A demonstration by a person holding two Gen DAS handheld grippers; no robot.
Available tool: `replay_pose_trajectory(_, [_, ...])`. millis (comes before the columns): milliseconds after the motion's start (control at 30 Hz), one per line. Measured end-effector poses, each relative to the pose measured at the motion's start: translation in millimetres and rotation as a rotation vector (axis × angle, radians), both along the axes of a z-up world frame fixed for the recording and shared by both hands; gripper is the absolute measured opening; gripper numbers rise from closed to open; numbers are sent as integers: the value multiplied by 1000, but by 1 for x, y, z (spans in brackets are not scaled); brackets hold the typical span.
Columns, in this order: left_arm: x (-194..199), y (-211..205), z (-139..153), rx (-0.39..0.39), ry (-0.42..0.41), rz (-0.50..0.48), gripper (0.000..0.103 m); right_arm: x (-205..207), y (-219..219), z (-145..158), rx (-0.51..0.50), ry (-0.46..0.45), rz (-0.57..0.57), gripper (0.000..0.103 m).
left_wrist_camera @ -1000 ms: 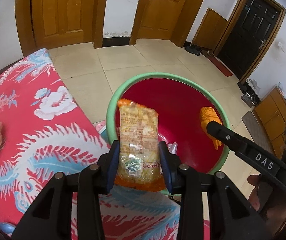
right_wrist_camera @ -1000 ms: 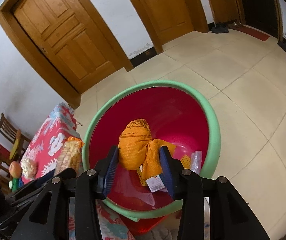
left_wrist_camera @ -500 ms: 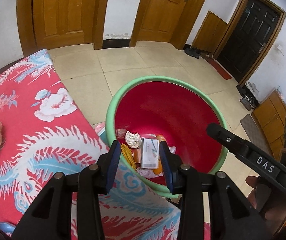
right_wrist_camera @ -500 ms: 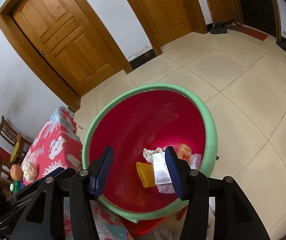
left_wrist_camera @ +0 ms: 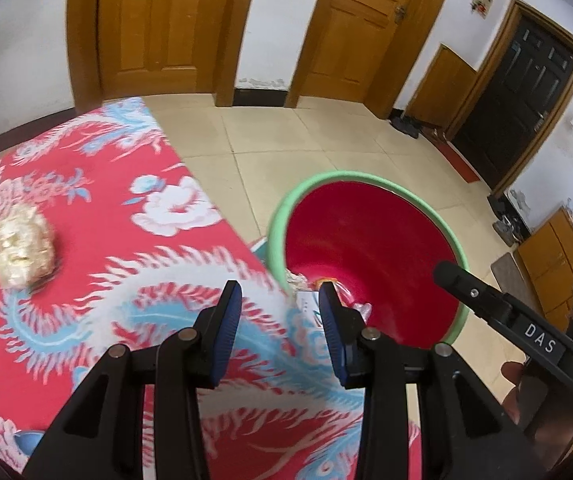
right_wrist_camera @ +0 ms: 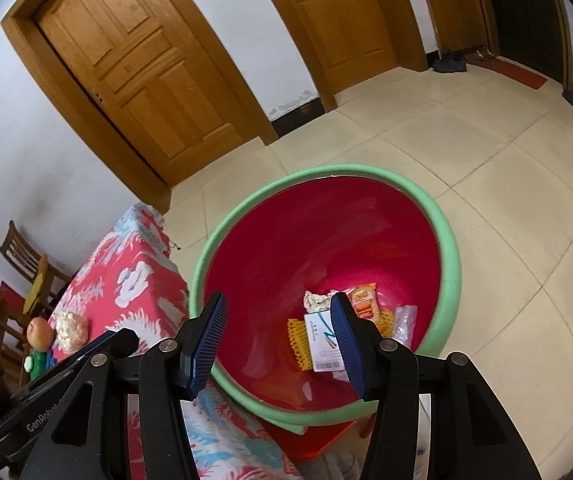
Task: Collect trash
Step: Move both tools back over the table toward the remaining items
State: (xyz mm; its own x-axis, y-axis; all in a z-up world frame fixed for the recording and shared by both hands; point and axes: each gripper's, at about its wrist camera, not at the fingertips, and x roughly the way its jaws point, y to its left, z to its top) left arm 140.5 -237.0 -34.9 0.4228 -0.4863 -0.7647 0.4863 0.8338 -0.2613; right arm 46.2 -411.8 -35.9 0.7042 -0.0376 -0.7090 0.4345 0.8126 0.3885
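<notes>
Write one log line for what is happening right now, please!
left gripper: open, empty, over tablecloth | right gripper: open, empty, over bin | crumpled wad: uncollected

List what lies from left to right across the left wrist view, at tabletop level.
Crumpled gold foil ball on the red floral tablecloth → left gripper, jaws open and empty → green-rimmed red plastic basin → black finger of the right gripper, marked DAS.
</notes>
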Motion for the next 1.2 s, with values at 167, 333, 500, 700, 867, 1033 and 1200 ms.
replay_pose_trajectory(167, [1,25,5,-7,-6,57,40,2,11,3,-3,1,21,55])
replay_pose_trajectory(333, [-2,48,8,-9,-14,100,39,2,26,9,-12,-6,50,55])
replay_pose_trajectory(500, [-8,73,12,-7,-25,144,40,2,44,14,-22,-15,87,55])
replay_pose_trajectory(700, [-15,102,14,12,-23,198,40,2,65,18,-30,-19,124,55])
replay_pose_trajectory(867, [-24,128,15,14,-18,246,40,-1,82,21,-36,-22,160,55])
replay_pose_trajectory(1033, [-32,148,12,27,-15,273,40,-4,97,23,-41,-21,191,55])
replay_pose_trajectory(1200, [-39,165,3,38,3,303,40,-8,108,22,-46,-19,211,55])
